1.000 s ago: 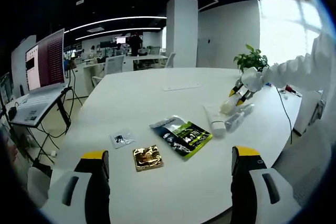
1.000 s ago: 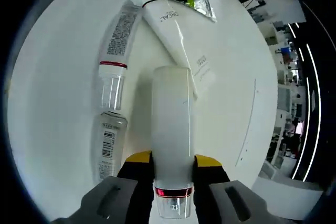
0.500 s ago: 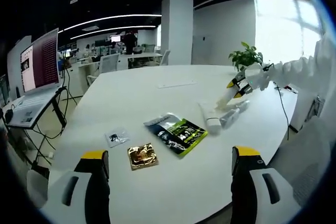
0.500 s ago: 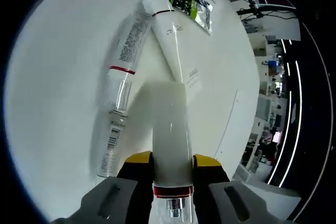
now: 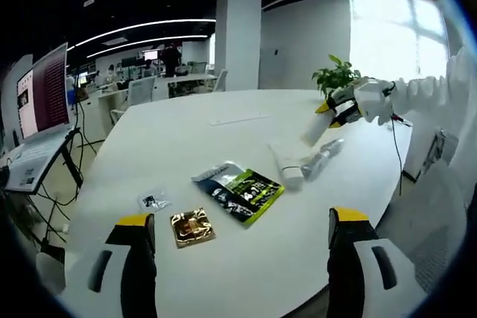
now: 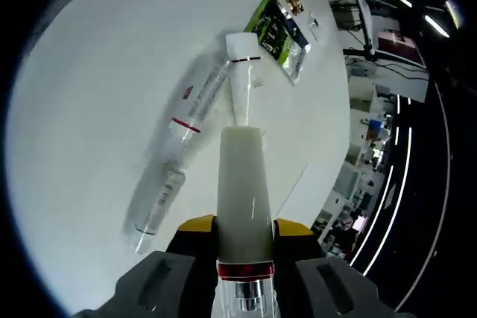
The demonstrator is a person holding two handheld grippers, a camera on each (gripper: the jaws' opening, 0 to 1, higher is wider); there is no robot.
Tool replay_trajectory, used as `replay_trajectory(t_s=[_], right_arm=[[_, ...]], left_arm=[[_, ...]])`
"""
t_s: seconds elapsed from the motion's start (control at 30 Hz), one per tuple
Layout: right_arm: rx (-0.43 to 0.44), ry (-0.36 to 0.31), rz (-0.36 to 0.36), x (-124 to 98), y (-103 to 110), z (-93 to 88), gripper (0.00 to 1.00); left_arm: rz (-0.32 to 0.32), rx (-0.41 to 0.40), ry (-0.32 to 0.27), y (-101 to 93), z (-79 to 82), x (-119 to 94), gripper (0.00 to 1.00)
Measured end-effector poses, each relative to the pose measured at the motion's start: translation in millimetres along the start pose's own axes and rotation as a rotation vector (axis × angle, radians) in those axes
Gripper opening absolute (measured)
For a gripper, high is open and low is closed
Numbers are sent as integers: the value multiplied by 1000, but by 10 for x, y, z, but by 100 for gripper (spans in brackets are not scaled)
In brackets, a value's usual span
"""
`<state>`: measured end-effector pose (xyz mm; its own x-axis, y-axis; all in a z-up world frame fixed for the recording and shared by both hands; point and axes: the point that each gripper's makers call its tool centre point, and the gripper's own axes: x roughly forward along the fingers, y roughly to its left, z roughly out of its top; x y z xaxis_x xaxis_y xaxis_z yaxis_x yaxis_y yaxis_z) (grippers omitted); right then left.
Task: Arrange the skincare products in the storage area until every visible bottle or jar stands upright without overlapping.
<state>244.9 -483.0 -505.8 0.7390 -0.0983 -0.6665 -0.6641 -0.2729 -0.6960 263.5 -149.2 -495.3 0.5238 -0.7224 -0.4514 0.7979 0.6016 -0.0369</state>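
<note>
Right hand-held gripper [image 6: 240,240]: clamped on white bottle [image 6: 242,184], held clear above the tabletop [image 6: 89,72]; also seen in left gripper view [image 5: 333,113] with bottle [image 5: 313,130].
Left hand-held gripper [image 5: 235,240]: jaws wide apart, nothing between them, over near tabletop edge.
Tube [image 6: 240,80]: lying flat, cap toward green pouch [image 6: 277,33].
Clear bottle [image 6: 195,106]: lying flat, just beside tube.
Second clear bottle [image 6: 155,202]: lying flat, in line with the first.
Gold sachet [image 5: 192,227], small packet [image 5: 152,201]: flat, near green pouch.
</note>
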Motion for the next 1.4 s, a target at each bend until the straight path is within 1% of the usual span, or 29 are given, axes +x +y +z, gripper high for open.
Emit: replay_trajectory(t_s=[0.07,0.13,0.23,0.27,0.33,0.43,0.5,0.57,0.67,0.77,0.83,0.93,0.97,1.0,1.13,1.2,1.27,1.33,1.4], right_arm=[[-21,-16,-24,-69,-75,73,18],[-48,-37,-54,-182,-187,191,18],[-66,-59,-91,-286,-299,308,18],[-80,-74,-112,-320,-347,361,18],[-63,-93,-126,-381,-399,446,18],[-85,-118,-158,-468,-483,616,18],[-101,-135,-174,-513,-521,710,18],[-103,-143,-181,-535,-550,765,18],[-130,-160,-203,-580,-614,887,18],[-141,-180,-215,-629,-678,997,18],[-157,-193,-229,-665,-720,1076,18],[-175,-214,-243,-706,-776,1194,18],[-201,-223,-255,-717,-805,1251,18],[-207,-223,-258,-719,-817,1274,18],[-236,-247,-273,-755,-882,1408,18],[-247,-252,-277,-756,-906,1446,18],[-262,-258,-284,-762,-928,1488,18],[-276,-267,-284,-771,-936,1530,18],[-296,-273,-283,-781,-931,1563,18]], left_arm=[[-15,19,2,-22,27,26,91],[-32,39,1,-43,72,60,90],[-58,92,-11,-87,156,112,90],[-68,94,-18,-115,181,138,89],[-82,96,-18,-141,202,171,89],[-120,122,-23,-218,265,243,89],[-141,124,-32,-259,316,264,89],[-168,124,-43,-317,371,299,89],[-208,146,-38,-416,408,360,90],[-243,146,-41,-509,454,432,90],[-254,146,-51,-547,497,475,90],[-277,161,-53,-592,522,510,88],[-289,162,-58,-620,549,525,87],[-300,162,-62,-644,569,537,87],[-334,193,-61,-715,609,596,86],[-362,208,-53,-759,625,620,82],[-407,222,-46,-834,641,631,75],[-422,228,-46,-872,663,649,70],[-443,246,-42,-909,670,691,68]])
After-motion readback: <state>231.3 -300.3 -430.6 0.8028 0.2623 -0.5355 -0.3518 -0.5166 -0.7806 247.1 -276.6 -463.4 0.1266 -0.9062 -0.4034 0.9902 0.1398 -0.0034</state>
